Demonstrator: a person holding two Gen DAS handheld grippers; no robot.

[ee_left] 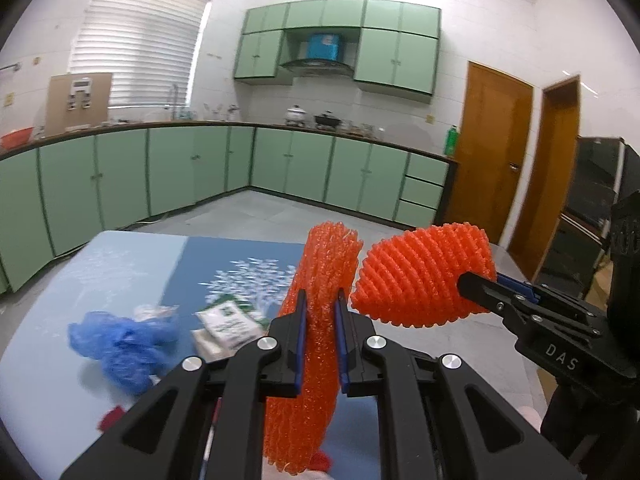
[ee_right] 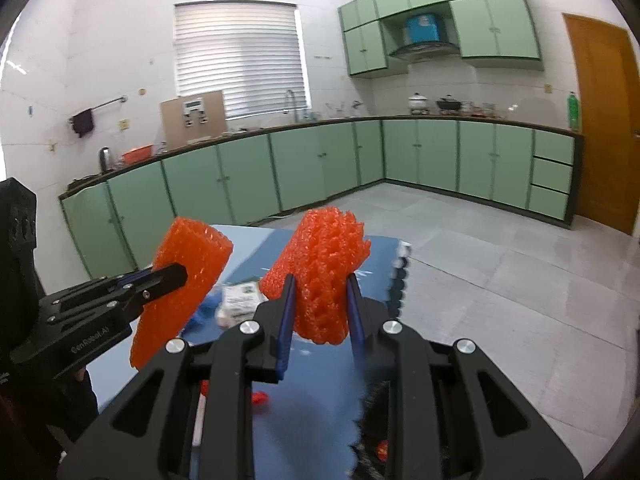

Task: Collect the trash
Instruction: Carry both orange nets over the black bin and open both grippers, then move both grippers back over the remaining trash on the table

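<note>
Both grippers were clenched on orange foam nets: the left gripper (ee_left: 320, 312) pinched a flattened net (ee_left: 316, 320), the right gripper (ee_right: 320, 300) a bunched net (ee_right: 324, 276), both above the blue table (ee_left: 60, 280). Carrying seemed underway; next, a bin, unseen here, was needed.

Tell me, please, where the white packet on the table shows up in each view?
Left wrist: packet lies lower left of centre, beside the blue bag.
Right wrist: packet sits just left of centre, between the two nets.
Shared landmark: range hood.
</note>
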